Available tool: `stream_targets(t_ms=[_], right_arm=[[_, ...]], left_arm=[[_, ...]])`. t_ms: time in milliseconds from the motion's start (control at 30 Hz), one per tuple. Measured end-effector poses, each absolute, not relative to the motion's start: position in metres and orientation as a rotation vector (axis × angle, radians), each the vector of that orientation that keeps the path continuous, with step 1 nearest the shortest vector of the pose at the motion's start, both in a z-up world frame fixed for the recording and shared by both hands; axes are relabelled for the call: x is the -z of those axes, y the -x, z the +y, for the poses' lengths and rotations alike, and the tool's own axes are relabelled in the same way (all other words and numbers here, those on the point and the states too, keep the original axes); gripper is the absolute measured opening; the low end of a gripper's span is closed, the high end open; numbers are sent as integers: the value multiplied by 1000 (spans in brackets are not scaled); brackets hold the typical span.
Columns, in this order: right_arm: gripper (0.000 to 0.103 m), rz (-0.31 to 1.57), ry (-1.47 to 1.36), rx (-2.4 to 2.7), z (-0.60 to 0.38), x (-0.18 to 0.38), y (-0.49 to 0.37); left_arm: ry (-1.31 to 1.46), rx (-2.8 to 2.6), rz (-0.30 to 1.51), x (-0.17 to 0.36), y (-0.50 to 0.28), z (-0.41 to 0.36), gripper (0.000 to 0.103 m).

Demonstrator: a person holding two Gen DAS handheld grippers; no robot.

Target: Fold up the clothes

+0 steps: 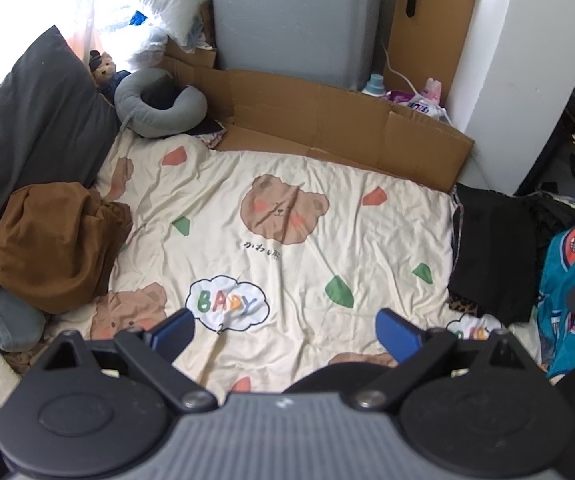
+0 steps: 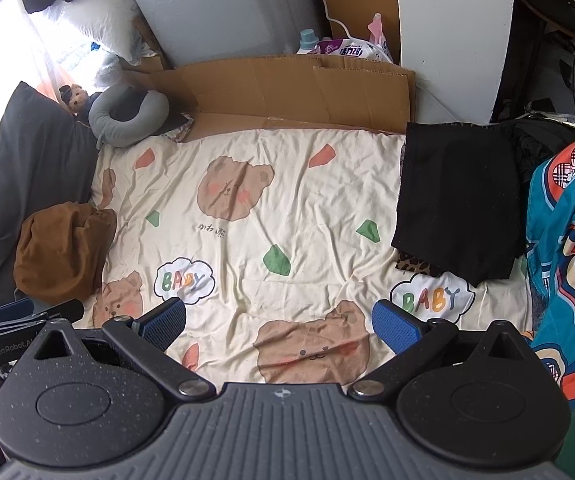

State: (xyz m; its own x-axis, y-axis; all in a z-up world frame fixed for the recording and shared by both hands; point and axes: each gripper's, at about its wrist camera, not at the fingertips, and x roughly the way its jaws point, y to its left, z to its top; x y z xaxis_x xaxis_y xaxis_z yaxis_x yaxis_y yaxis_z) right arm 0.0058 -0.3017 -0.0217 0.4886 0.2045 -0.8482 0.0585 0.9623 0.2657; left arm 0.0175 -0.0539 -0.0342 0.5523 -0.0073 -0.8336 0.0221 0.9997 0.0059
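A cream bedsheet (image 1: 287, 208) printed with bears and "BABY" clouds fills the middle of the frame. Flattened cardboard (image 1: 327, 120) lies along its top edge. A grey neck pillow (image 1: 155, 100) sits upper left, beside a small teddy (image 1: 103, 68) and a dark grey pillow (image 1: 27, 120). A grey cabinet (image 1: 287, 16) stands top centre.

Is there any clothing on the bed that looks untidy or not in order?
Yes. The brown fabric garment lies crumpled in a heap at the left edge of the bear-print bedsheet, while the black folded garment on the right lies flat.

Home bedroom, bear-print bedsheet (image 1: 287, 208), dark pillow (image 1: 27, 120), neck pillow (image 1: 155, 100), plush toy (image 1: 103, 68)
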Motion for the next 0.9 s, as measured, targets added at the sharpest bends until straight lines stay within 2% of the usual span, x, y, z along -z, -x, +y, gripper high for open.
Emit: stream_targets(t_ms=[900], right_arm=[[102, 1064, -253, -81, -299, 21, -6]], left_arm=[[-1, 18, 988, 34, -19, -51, 98]])
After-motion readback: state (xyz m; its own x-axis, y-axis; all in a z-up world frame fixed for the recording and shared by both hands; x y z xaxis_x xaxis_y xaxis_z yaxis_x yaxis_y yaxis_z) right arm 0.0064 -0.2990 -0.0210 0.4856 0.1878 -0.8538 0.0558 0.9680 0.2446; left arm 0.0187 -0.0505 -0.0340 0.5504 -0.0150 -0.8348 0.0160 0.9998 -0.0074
